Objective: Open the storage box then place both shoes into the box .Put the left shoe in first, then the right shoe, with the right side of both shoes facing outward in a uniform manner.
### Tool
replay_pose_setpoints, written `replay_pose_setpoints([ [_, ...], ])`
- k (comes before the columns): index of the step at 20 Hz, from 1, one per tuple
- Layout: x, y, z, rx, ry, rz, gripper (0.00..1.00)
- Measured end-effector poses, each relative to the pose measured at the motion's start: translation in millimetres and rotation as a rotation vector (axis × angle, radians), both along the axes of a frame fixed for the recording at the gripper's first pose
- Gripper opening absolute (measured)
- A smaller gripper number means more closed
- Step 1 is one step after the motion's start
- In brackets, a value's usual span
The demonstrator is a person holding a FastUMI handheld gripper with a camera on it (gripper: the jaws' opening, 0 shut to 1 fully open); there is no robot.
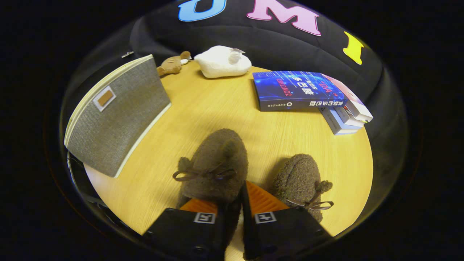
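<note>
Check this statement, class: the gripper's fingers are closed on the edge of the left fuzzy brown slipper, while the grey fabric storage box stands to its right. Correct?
Not quite. The gripper view shows the grey fabric storage box to the left of that slipper, not the right. The gripper does pinch its edge.

A round bench [203, 108] of pale yellow wood grain carries everything here, lit warmly from above so that soft shadows fall on its top. Behind it hangs the booth's wall [275, 47] of black cloth, sagging in folds along the far rim. Below the near left rim of the bench the surroundings are too dark to make out.
</note>
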State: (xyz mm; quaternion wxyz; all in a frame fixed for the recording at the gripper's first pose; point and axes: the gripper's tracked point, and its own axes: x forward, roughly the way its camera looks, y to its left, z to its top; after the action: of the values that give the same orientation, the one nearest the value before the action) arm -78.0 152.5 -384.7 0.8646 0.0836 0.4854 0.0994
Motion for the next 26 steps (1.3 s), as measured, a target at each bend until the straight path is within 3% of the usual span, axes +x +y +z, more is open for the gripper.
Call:
replay_pose_setpoints([
  [2,3,1,-6,0.017,0.012,-0.045,0.06],
  [8,-1,3,32,0.092,-0.012,-0.127,0.05],
  [16,29,-6,171,0.174,-0.137,-0.220,0.05],
  [22,68,48,285,0.310,-0.212,-0.223,0.05],
  [26,89,106,304,0.345,-0.174,-0.227,0.05],
])
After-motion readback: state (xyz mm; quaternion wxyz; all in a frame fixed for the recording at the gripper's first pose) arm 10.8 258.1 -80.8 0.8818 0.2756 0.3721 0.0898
